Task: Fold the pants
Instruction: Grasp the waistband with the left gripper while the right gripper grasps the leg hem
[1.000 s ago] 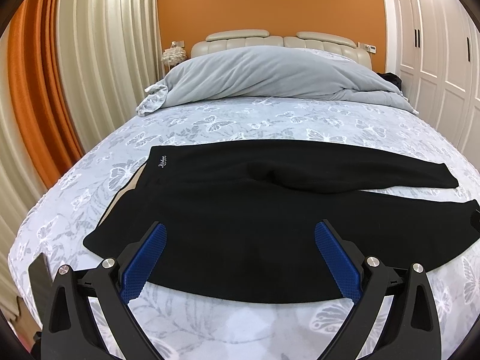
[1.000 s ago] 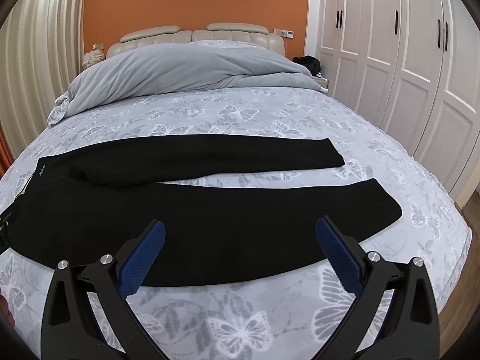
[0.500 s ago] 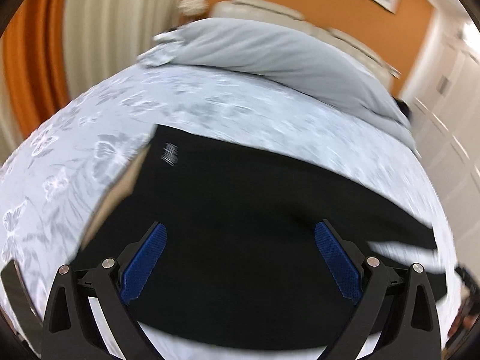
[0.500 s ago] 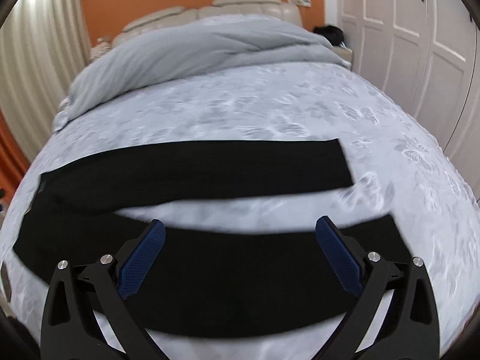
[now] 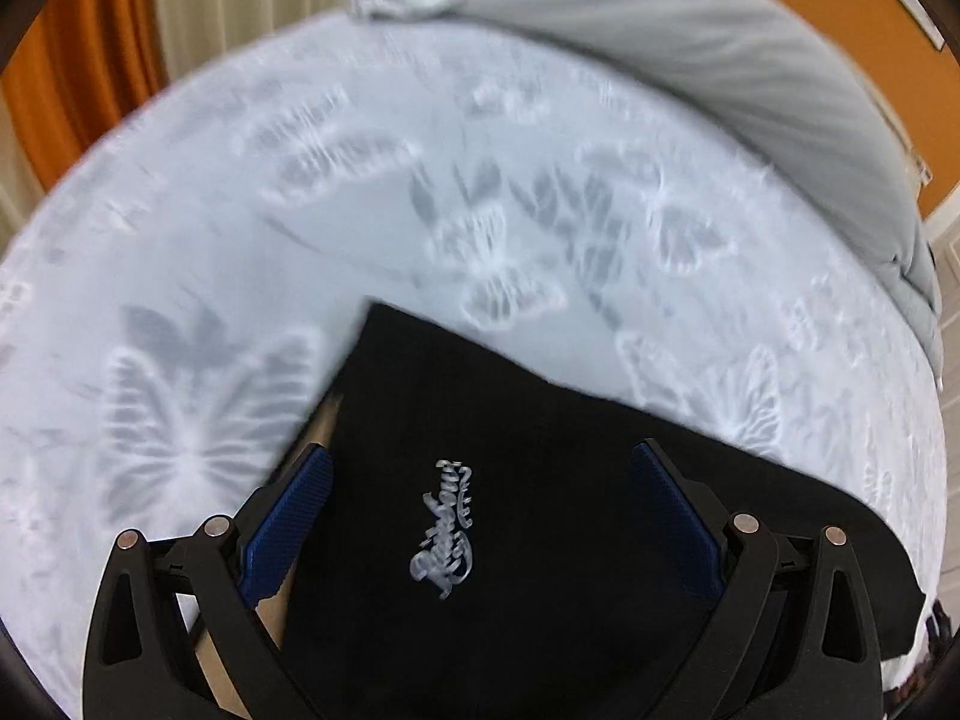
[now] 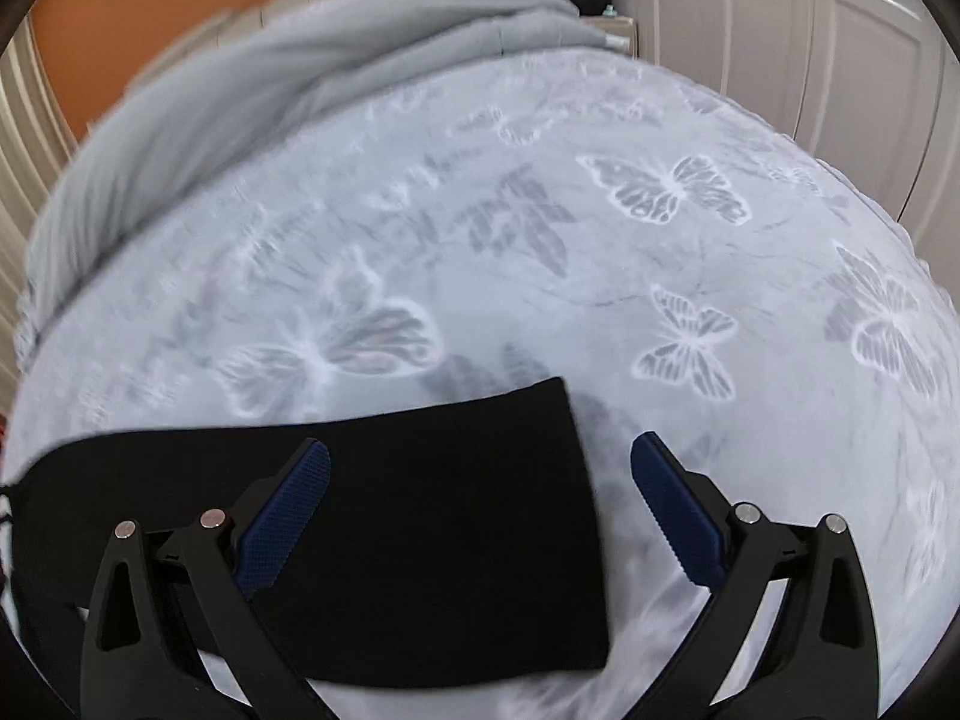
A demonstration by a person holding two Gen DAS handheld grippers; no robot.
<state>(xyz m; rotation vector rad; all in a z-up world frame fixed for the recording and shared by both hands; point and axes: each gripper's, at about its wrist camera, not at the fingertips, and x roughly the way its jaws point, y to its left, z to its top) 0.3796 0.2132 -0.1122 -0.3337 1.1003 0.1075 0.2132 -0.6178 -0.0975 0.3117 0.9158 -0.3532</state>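
Black pants lie flat on the bed. In the left wrist view their waist end (image 5: 540, 480) fills the lower middle, with a silver script logo (image 5: 445, 531) and a tan inner lining (image 5: 321, 426) at the left edge. My left gripper (image 5: 480, 516) is open, low over the waistband's far corner. In the right wrist view the cuff end of a pant leg (image 6: 450, 510) lies below centre. My right gripper (image 6: 480, 504) is open and straddles the cuff's right edge. Neither holds anything.
The bed has a pale butterfly-print cover (image 6: 660, 270). A grey duvet (image 5: 750, 78) is heaped at the head of the bed. Cream and orange curtains (image 5: 108, 42) hang at the left. White wardrobe doors (image 6: 810, 48) stand at the right.
Both grippers have dropped down and forward towards the pants. The left has closed in on the waistband corner with the logo, the right on the far leg's cuff. Both stay open.
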